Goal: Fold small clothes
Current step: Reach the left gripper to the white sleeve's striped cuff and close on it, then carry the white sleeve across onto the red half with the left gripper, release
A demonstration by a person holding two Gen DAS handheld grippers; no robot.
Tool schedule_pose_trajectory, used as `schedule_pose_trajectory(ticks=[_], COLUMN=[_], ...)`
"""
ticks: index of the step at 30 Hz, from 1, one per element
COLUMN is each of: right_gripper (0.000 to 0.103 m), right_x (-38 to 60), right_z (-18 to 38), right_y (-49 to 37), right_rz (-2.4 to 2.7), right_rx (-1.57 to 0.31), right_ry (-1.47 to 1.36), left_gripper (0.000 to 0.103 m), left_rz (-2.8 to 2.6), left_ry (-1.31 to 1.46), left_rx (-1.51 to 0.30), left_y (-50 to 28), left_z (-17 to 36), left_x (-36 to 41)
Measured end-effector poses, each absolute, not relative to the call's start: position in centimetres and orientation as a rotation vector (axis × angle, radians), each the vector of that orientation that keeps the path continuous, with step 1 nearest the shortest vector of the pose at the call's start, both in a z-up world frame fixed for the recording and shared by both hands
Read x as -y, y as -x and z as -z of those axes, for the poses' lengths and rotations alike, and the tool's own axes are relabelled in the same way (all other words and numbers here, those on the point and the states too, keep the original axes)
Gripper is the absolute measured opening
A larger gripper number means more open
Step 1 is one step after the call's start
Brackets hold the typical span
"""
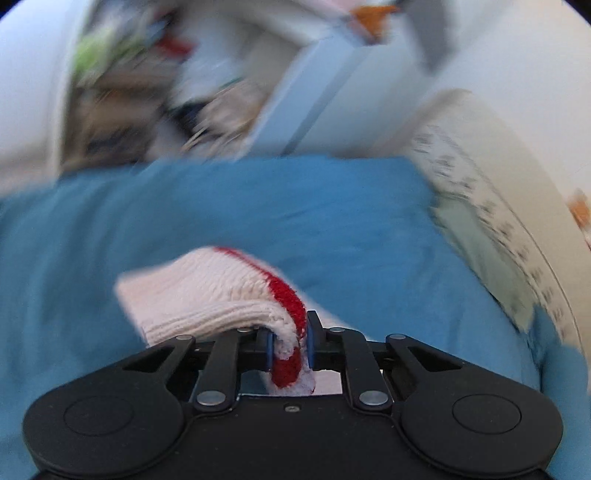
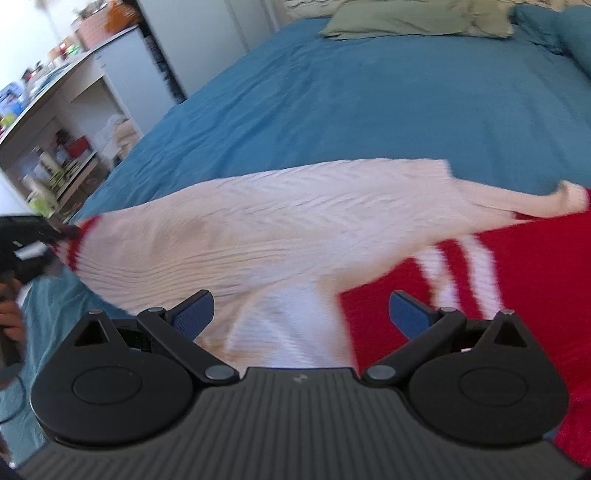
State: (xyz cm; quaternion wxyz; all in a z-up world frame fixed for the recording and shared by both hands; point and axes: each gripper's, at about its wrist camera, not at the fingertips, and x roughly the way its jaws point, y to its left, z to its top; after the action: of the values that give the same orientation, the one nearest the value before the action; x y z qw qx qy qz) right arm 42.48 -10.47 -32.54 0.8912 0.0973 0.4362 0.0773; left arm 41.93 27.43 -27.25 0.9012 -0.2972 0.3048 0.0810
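Our left gripper (image 1: 290, 345) clamped on the red-trimmed cuff of a cream-and-red ribbed knit sweater (image 2: 266, 229), our right gripper (image 2: 301, 314) spread wide above it, blue bedspread (image 2: 369, 110) beneath, green pillow (image 2: 417, 18) at twelve o'clock

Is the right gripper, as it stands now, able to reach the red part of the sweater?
Probably yes. The right gripper is open just above the sweater, and nothing lies between its fingers and the red part.

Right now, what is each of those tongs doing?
Left tongs: closed on the red-trimmed cuff of the white sweater.
Right tongs: open, holding nothing, above the sweater.
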Motion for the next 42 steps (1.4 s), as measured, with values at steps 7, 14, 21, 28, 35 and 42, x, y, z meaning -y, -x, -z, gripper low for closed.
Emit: schedule_pose_trajectory(ticks=[7, 14, 21, 28, 35, 42], right_gripper=[0.103, 0.103, 0.103, 0.103, 0.103, 0.103], right_x=[17.3, 25.1, 32.8, 36.7, 37.6, 35.5], right_z=[30.8, 29.1, 30.7, 32.7, 31.7, 29.7], right_y=[-40.2, -35.4, -31.4, -29.6, -29.6, -32.1], right_rz=[0.009, 0.232, 0.331, 0.347, 0.324, 0.122], right_rx=[-0.854, -0.818, -0.835, -0.824, -0.807, -0.844], right_ry=[-0.198, -0.113, -0.159, -0.261, -0.334, -0.342], left_gripper=[0.017, 0.017, 0.017, 0.019, 0.080, 0.095], left_rz=[0.161, 0.458, 0.583, 0.575, 0.658, 0.557], left_ry=[0.354, 0.221, 0.085, -0.054, -0.182, -0.200], left_rx=[-0.553, -0.650, -0.827, -0.858, -0.790, -0.795], left_y=[-43.1, -42.5, -40.7, -38.4, -36.6, -35.9], left_z=[20.3, 22.2, 30.4, 34.1, 32.0, 30.3], left_x=[-13.4, 3.3, 14.6, 17.4, 20.0, 14.5])
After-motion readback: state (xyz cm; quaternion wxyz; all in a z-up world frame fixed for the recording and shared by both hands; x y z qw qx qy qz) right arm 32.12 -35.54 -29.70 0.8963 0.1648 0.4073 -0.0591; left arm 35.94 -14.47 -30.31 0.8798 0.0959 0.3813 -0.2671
